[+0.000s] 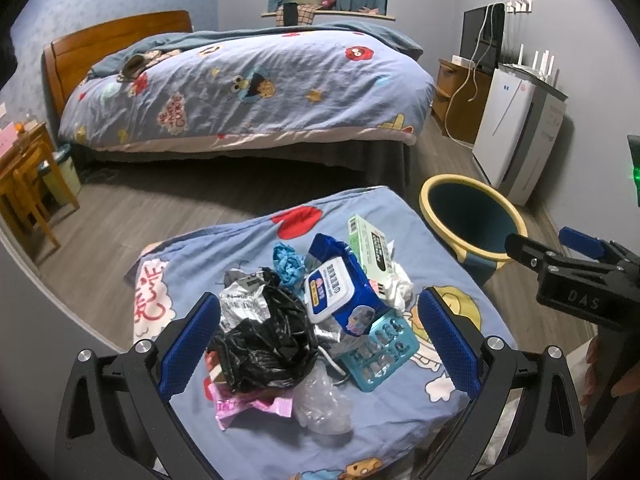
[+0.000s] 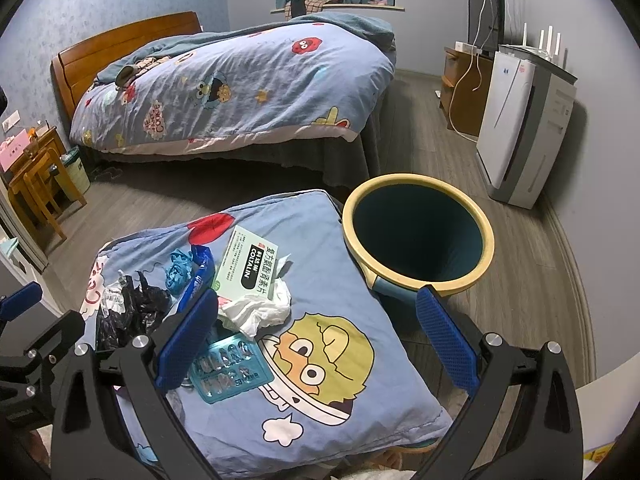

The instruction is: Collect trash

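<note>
The left gripper (image 1: 320, 344) hangs low over the heap of trash, pointing forward and down, its blue-padded jaws spread wide on either side of the heap and holding nothing. The right gripper (image 2: 316, 340) hovers beside it at like height, nearer the bin, jaws equally wide and empty; its left pad stands over the edge of the blister sheet.

The trash lies on a blue cartoon-print cushion (image 2: 340, 384): one crumpled black plastic bag (image 1: 260, 344), one blue wet-wipe pack with a white lid (image 1: 340, 296), one pale green medicine box (image 2: 248, 264), one teal pill blister sheet (image 2: 228, 372), one crumpled white tissue (image 2: 260, 310), one scrunched light-blue glove (image 1: 286, 260), one silver foil wrapper (image 1: 240, 300), one pink wrapper (image 1: 248, 404) and one clear plastic bag (image 1: 324, 404). All are heaped touching or overlapping.

One round dark-teal waste bin with a yellow rim (image 2: 416, 236) stands on the wooden floor (image 2: 520, 292), just beside the cushion's far right corner.
</note>
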